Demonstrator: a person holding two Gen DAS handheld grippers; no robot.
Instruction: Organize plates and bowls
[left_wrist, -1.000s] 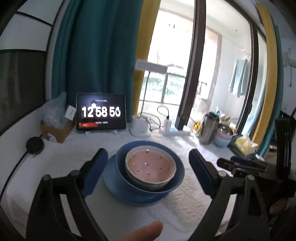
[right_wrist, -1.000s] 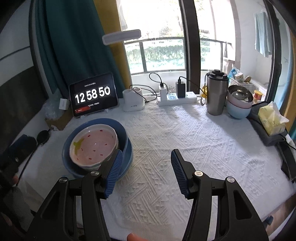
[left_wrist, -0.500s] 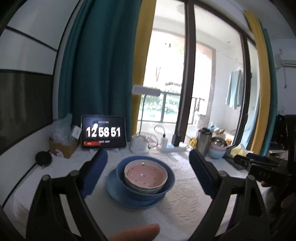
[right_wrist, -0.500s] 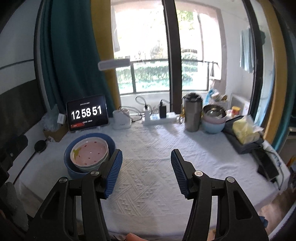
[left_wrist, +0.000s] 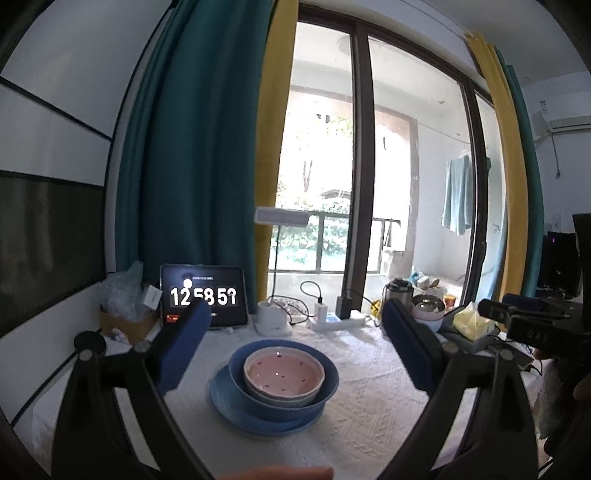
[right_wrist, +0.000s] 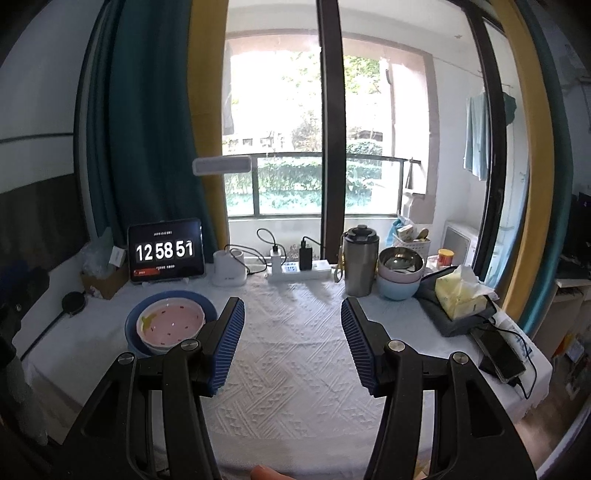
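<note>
A pink dotted bowl (left_wrist: 282, 373) sits nested in a blue bowl (left_wrist: 325, 397) on a blue plate (left_wrist: 229, 410) on the white cloth. The same stack shows at the left of the right wrist view (right_wrist: 170, 321). My left gripper (left_wrist: 295, 325) is open and empty, held back above the stack. My right gripper (right_wrist: 291, 332) is open and empty, above the cloth to the right of the stack. A second stack of a steel, a pink and a blue bowl (right_wrist: 400, 275) stands at the back right.
A tablet clock (right_wrist: 166, 251), a white lamp base (right_wrist: 229, 273), a power strip (right_wrist: 299, 271) and a steel flask (right_wrist: 360, 266) line the back edge. A tissue pack (right_wrist: 460, 297) and a phone (right_wrist: 498, 354) lie at the right. A cardboard box (left_wrist: 127, 325) stands back left.
Both grippers have pulled back and risen away from the table, so the bowl stack looks smaller. The stack has not moved. Both stay open.
</note>
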